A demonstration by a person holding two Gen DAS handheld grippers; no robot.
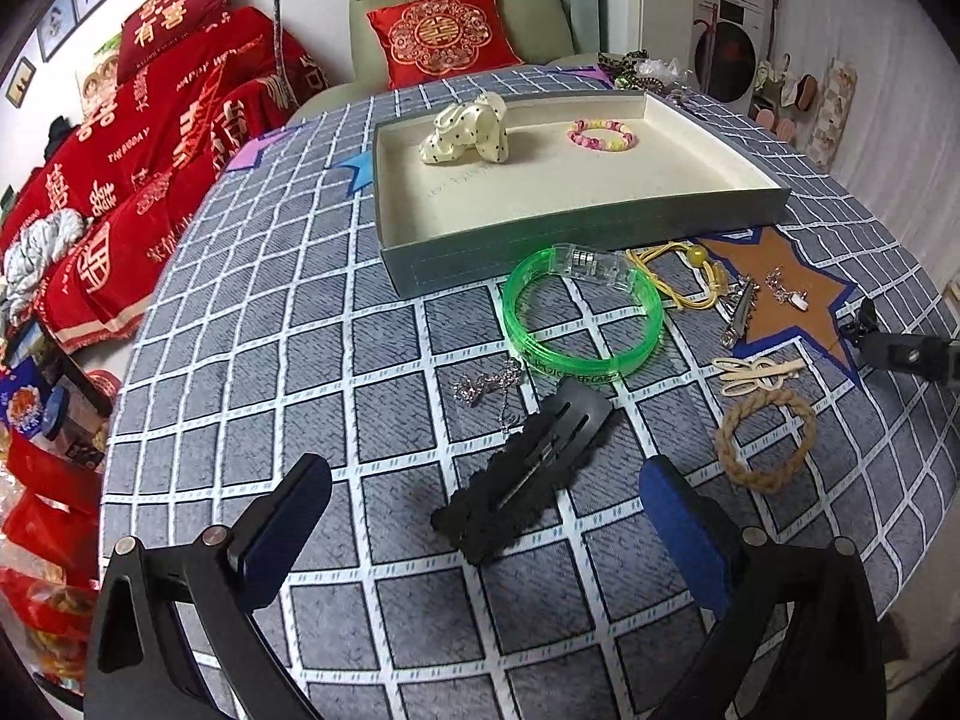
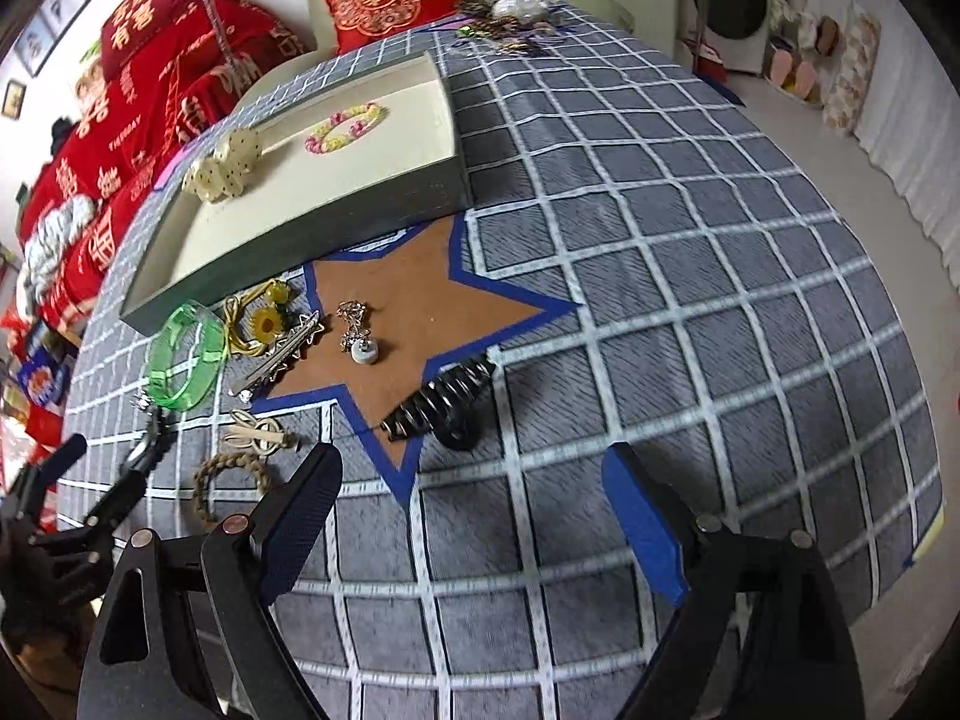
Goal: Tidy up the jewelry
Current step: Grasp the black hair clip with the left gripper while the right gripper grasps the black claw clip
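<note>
A shallow grey tray [image 1: 540, 246] with a cream inside holds a cream dotted bow [image 1: 468, 129] and a pink-yellow bead bracelet [image 1: 602, 135]. In front of it lie a green bangle [image 1: 585, 315], a thin silver chain [image 1: 486, 384], a black fuzzy hair clip [image 1: 528, 468] and a braided rope ring [image 1: 767, 441]. My left gripper [image 1: 486, 516] is open around the black fuzzy clip, apart from it. My right gripper [image 2: 474, 516] is open, just short of a black claw clip [image 2: 441, 408] on the brown star [image 2: 408, 300]. A silver earring [image 2: 360, 339] lies on the star.
A yellow cord with a sunflower charm [image 2: 264, 321], a silver star clip [image 2: 282, 360] and a cream hairpin [image 2: 258, 435] lie by the tray [image 2: 336, 210]. More trinkets [image 2: 510, 18] sit at the table's far edge. A green chair with a red cushion [image 1: 441, 36] stands behind.
</note>
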